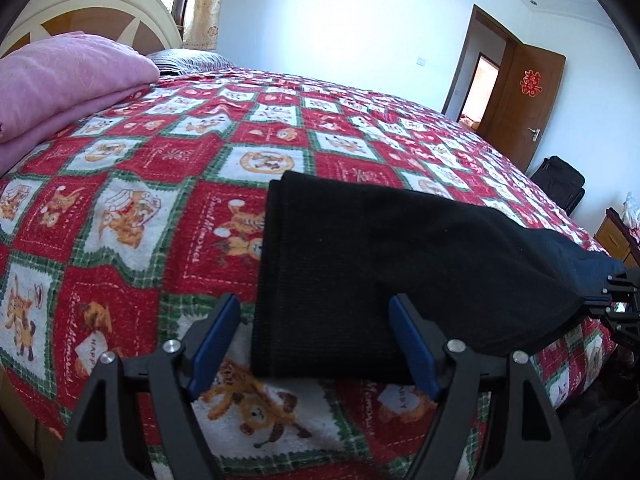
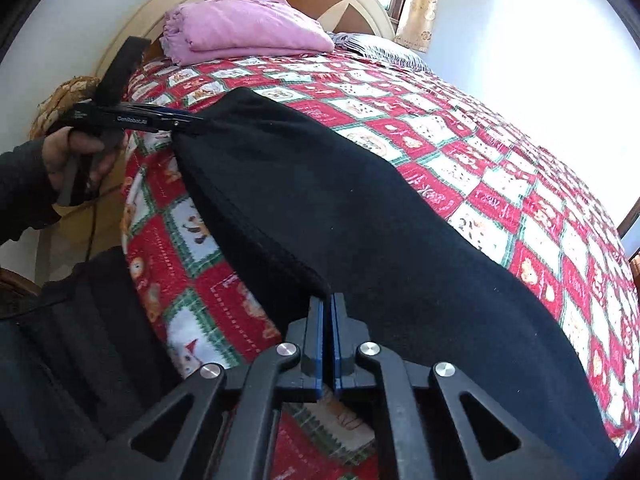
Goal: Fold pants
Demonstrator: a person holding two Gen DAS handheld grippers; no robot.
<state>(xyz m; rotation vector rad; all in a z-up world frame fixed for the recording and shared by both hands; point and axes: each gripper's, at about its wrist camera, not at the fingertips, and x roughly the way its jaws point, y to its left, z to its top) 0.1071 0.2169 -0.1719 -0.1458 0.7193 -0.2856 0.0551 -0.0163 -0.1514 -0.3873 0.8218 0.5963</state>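
The right gripper (image 2: 327, 312) is clamped shut on the near edge of the black pants (image 2: 360, 208), which lie lengthwise on the quilt (image 2: 500, 168). The left gripper (image 1: 316, 336) stands wide open, straddling the pants' end without pinching it. Lifting now risks a lopsided fold: only one end is held, and the thick layers could slip.

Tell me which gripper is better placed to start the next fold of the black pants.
Right. The right gripper is already shut on the pants at their near edge, while the left gripper stands open around the other end, gripping nothing yet.
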